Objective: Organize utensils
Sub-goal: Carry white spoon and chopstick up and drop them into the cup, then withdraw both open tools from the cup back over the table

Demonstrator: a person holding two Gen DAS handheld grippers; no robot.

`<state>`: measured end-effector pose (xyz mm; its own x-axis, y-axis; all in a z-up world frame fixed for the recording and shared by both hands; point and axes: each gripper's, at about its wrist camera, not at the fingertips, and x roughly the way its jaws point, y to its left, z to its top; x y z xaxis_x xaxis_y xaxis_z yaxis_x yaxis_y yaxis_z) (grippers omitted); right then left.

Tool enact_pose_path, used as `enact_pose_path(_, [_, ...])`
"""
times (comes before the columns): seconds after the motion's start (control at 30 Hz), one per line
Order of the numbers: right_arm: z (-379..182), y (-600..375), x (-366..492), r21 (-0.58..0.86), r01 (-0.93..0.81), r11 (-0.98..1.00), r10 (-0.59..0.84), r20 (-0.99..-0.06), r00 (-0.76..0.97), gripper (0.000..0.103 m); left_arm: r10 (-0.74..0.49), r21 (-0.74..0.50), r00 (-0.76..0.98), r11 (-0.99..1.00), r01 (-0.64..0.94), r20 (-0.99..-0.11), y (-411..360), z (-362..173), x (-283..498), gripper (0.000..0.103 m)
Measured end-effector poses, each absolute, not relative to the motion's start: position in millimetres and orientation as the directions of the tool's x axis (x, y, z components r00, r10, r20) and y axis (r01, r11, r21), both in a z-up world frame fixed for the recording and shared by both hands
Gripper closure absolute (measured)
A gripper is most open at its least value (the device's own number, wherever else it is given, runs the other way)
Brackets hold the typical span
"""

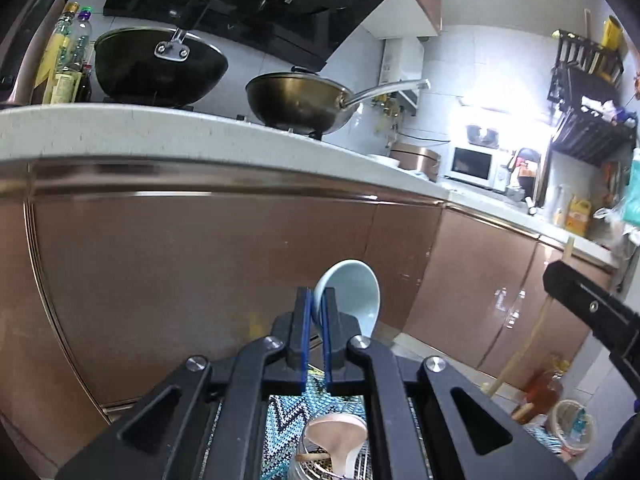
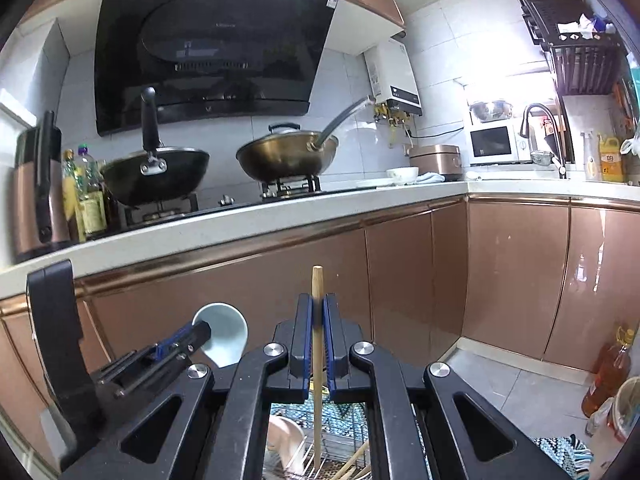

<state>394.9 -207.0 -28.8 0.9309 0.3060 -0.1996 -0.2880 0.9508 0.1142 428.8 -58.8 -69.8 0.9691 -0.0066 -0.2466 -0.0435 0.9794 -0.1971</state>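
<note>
My left tongs point(image 1: 317, 320) pinch a pale blue spoon point(image 1: 352, 296) by its handle, the bowl sticking up just past the tips and tilted to their right. My right tongs point(image 2: 318, 320) are pressed on a wooden chopstick point(image 2: 317, 360) that stands upright between the pads, its end poking above them. Below both tongs sits a wire rack point(image 2: 340, 456) with a pink spoon point(image 1: 336, 440) and more chopsticks.

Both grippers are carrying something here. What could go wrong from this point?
1. The left gripper pinches the pale blue ceramic spoon only at its rim; it could slip and break.
2. The right gripper holds one wooden chopstick upright between narrow pads; it could pivot or slide down.
3. The grippers are close together, so they might knock.
</note>
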Motion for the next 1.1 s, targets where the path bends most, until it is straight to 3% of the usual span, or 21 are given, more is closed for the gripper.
enact_pose_path(0.27, [-78.3,-209.5,405.4,0.115,-0.274,0.955,0.296,-0.268,0.917,0.097,0.064,-0.188,0.981,0.977,-0.099,-0.185,-79.8,-111.2,426.2,0.096])
enact_pose_path(0.3, [-83.5,-209.5,404.8,0.108,-0.270,0.957,0.290,-0.279,0.915,0.097,0.054,-0.194,0.981,0.977,-0.091,-0.188,-80.0,-114.9,425.4,0.093])
enact_pose_path(0.33, [-87.4,-210.0,404.0,0.101,-0.267,0.958,0.285,-0.290,0.914,0.095,0.042,-0.203,0.981,0.976,-0.081,-0.188,-79.5,-117.6,423.5,0.085])
enact_pose_path(0.43, [-89.2,-213.6,398.8,0.105,-0.266,0.958,0.285,-0.298,0.911,0.081,0.010,-0.253,0.985,0.966,-0.054,-0.172,-72.1,-116.1,414.7,0.062])
enact_pose_path(0.7, [-59.0,-226.9,360.0,0.084,-0.226,0.970,0.240,-0.261,0.935,0.072,-0.007,-0.245,0.987,0.969,-0.032,-0.159,-53.4,-83.5,376.7,0.052])
enact_pose_path(1.1, [-44.0,-253.8,249.2,0.080,-0.128,0.989,0.147,-0.324,0.934,0.058,0.010,-0.011,0.949,1.000,-0.014,-0.315,-53.3,-57.3,272.7,0.041])
